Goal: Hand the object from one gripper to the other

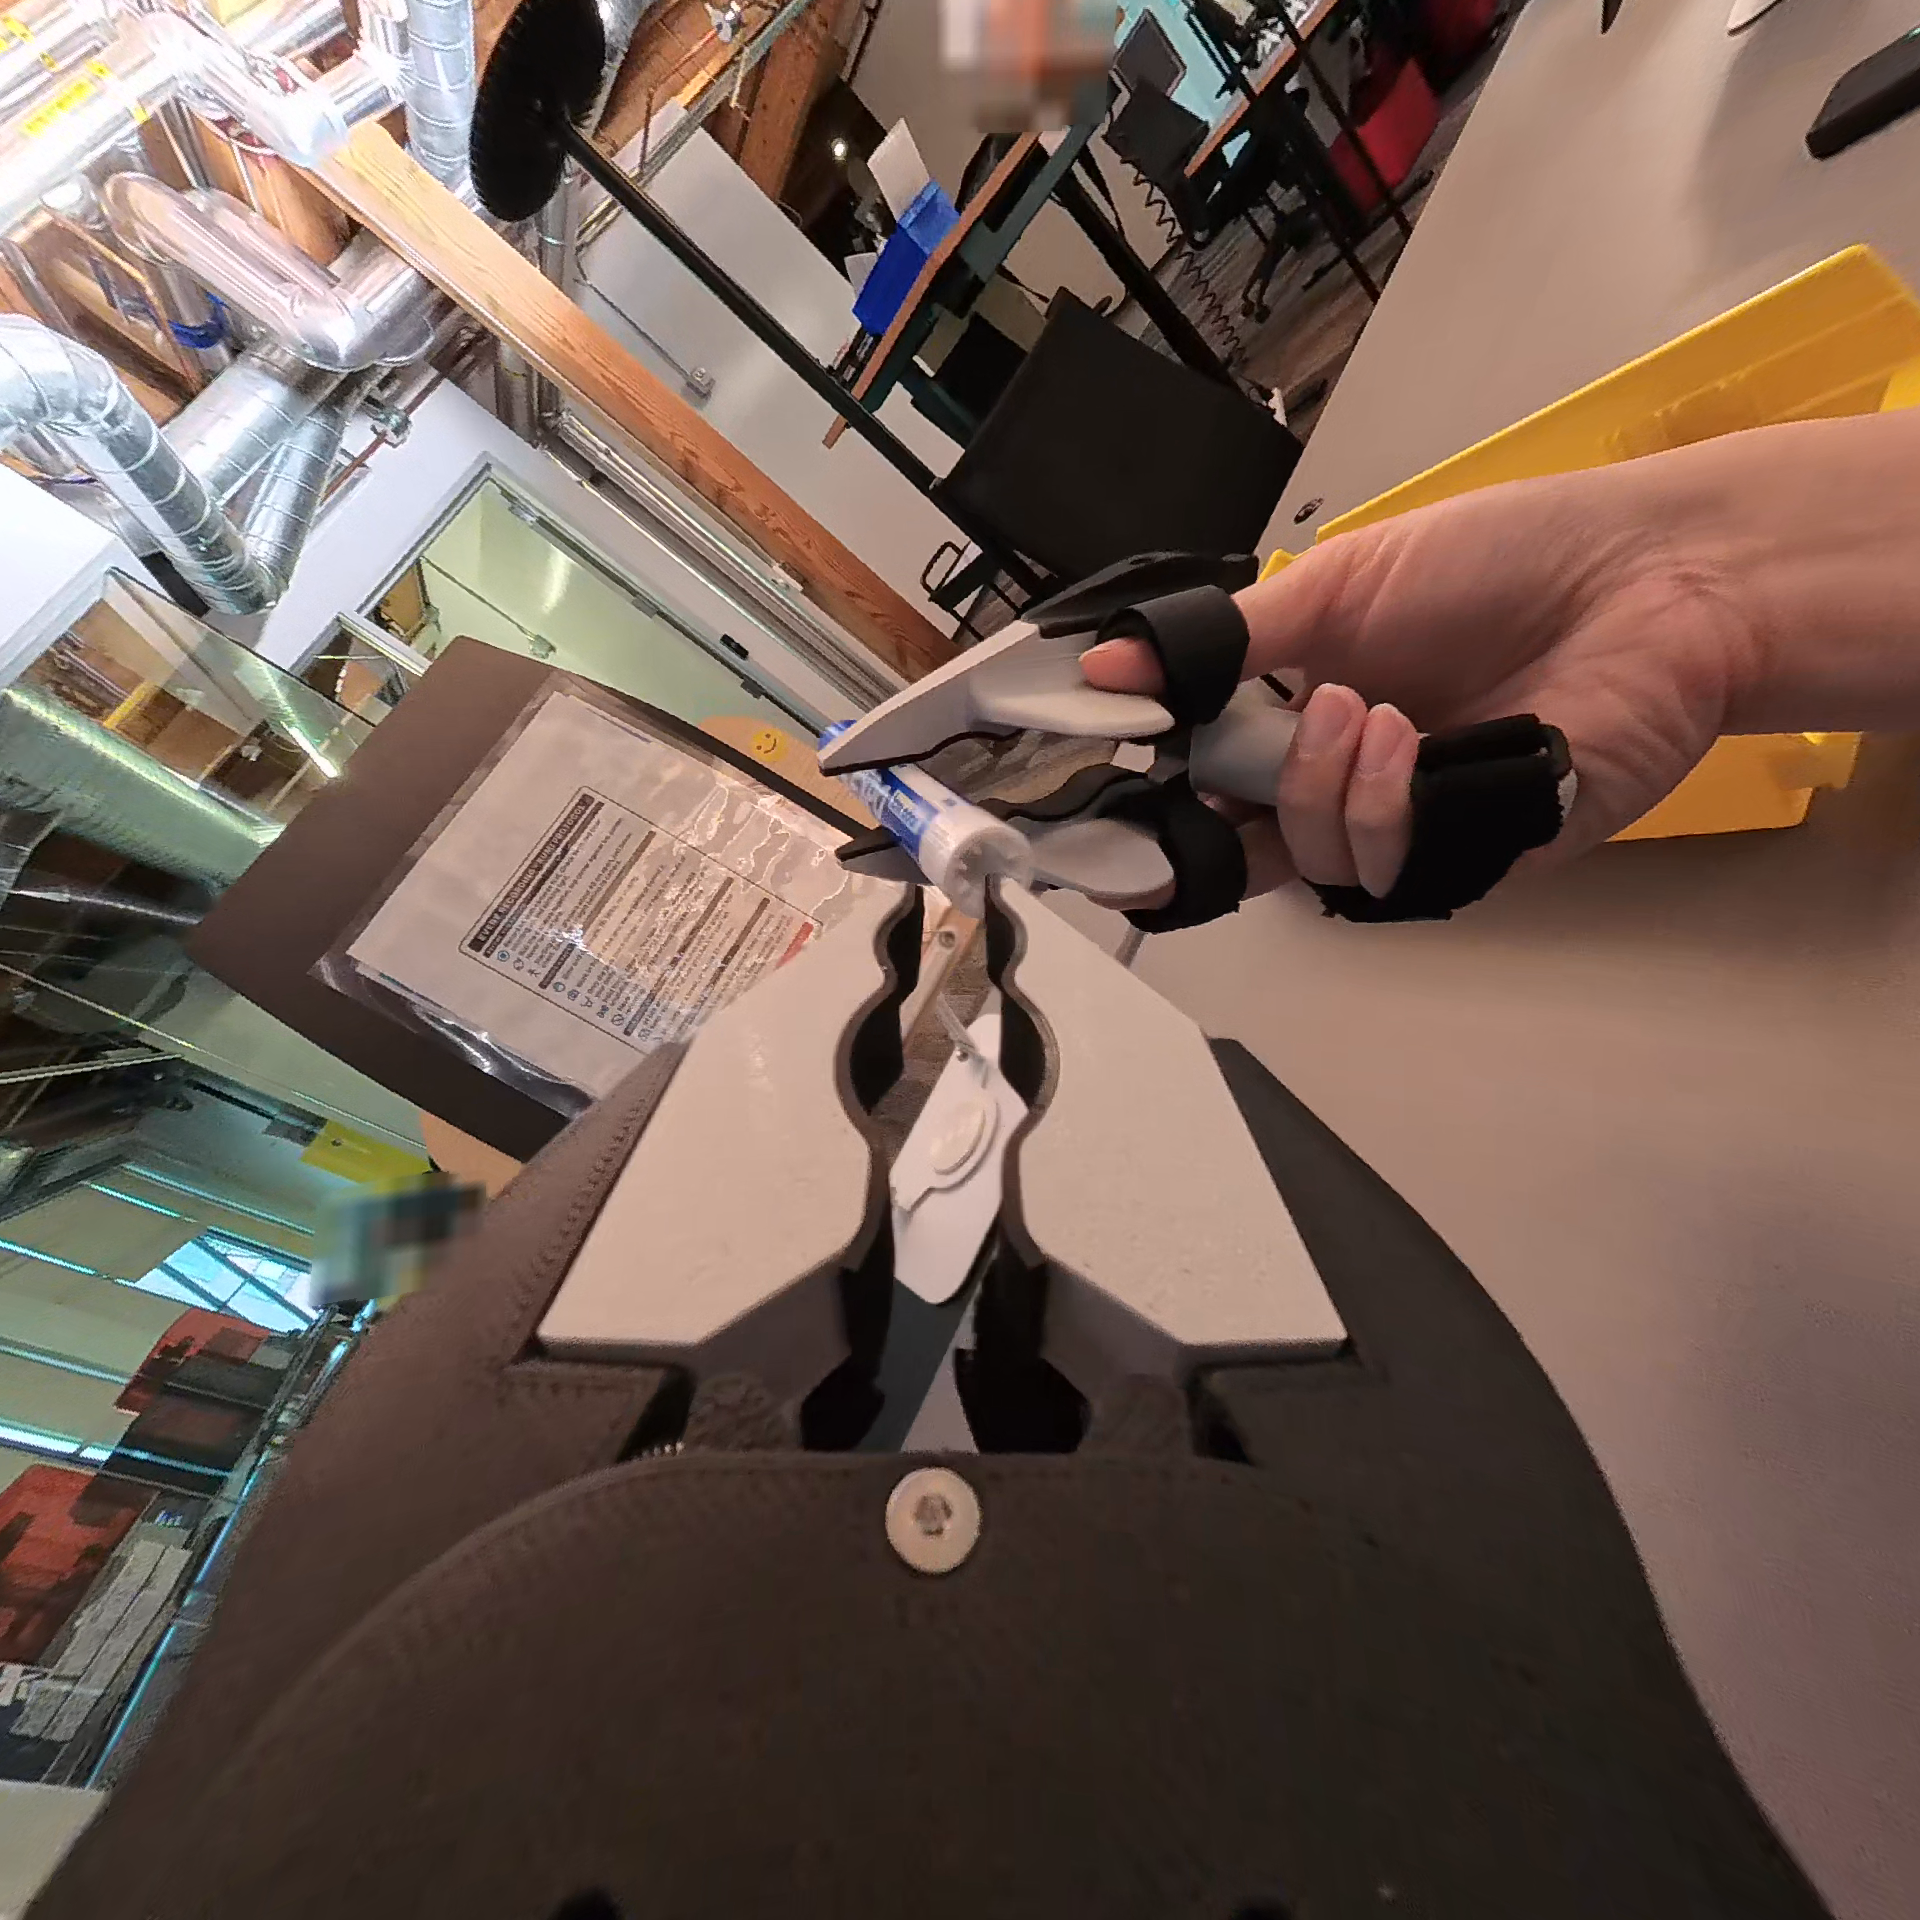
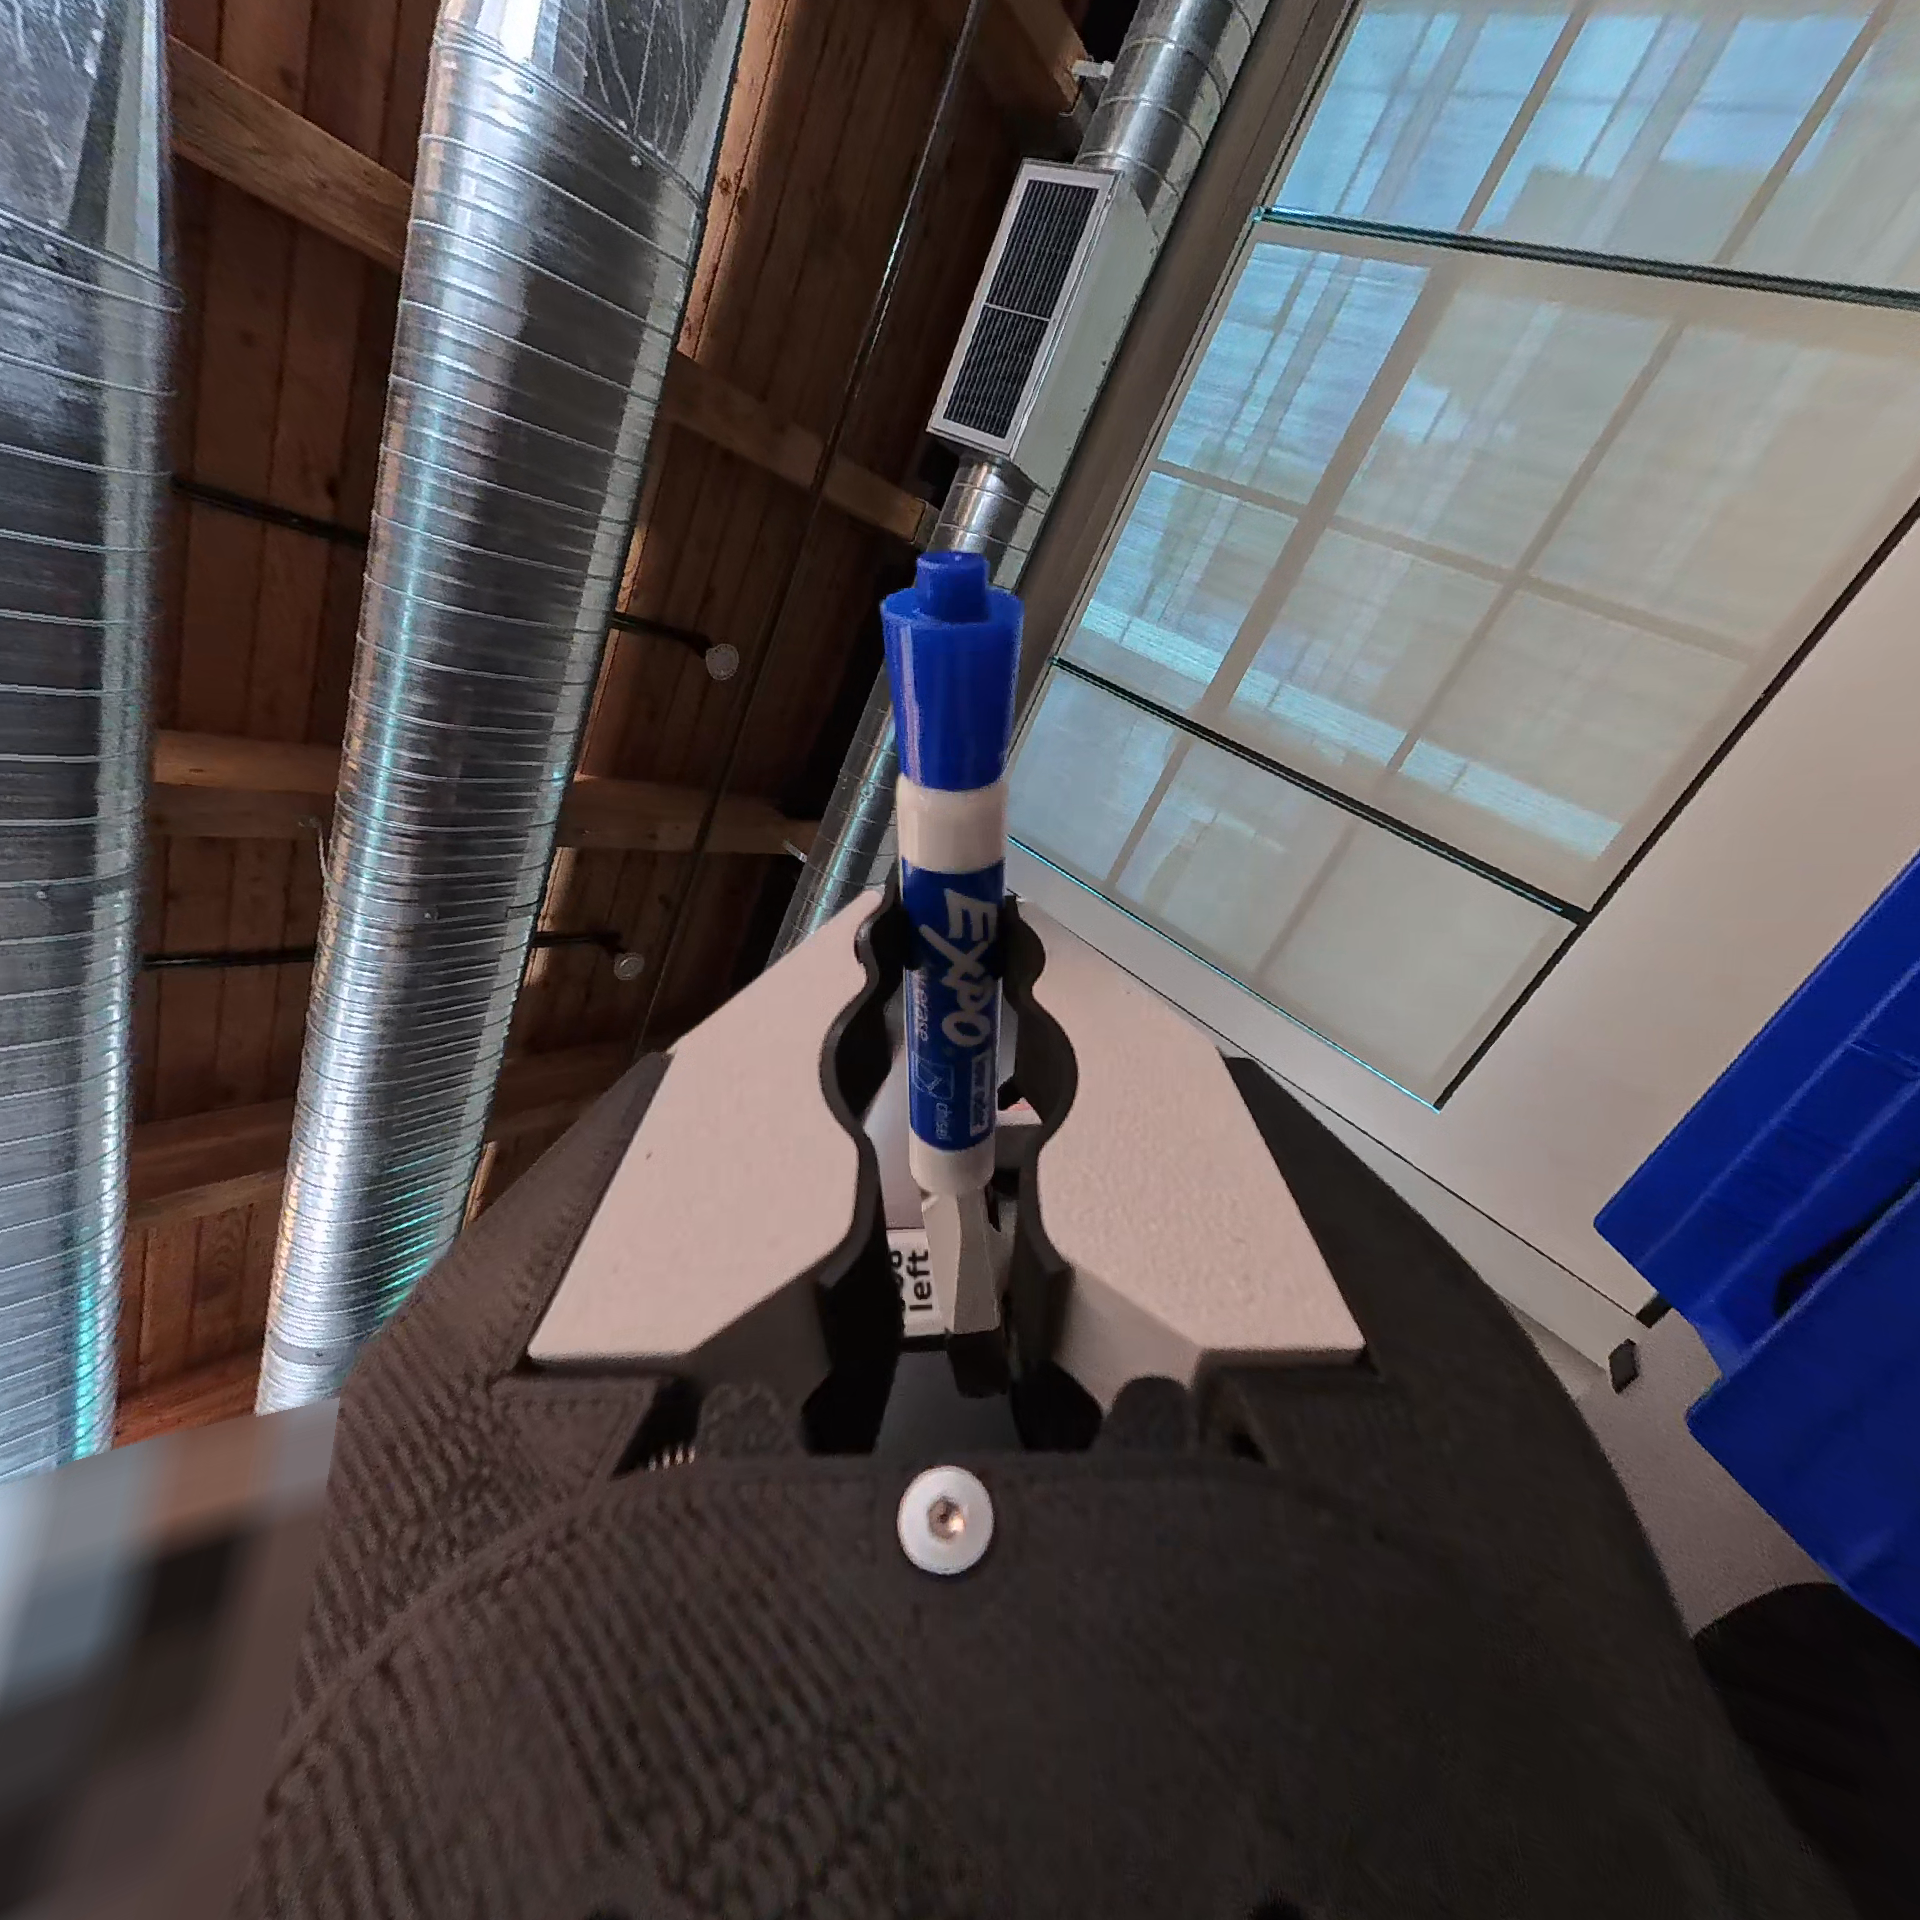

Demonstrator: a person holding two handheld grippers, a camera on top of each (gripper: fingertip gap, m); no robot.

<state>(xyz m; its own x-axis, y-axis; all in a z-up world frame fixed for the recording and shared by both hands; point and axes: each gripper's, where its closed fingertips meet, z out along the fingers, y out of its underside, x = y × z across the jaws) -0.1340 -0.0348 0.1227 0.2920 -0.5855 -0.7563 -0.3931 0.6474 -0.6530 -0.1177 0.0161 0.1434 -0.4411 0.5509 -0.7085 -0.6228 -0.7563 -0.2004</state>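
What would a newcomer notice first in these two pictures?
Most likely the blue and white marker, standing up between the right gripper fingertips against silver ducts and a wooden ceiling. In the left wrist view, a hand holds that right gripper shut on the marker, its white end almost at the tips of the left gripper. A yellow bin lies behind on the table.

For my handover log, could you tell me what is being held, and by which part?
The right gripper holds a blue marker by its labelled barrel, cap outward. The left gripper grips nothing yet, its tips at the marker's white end.
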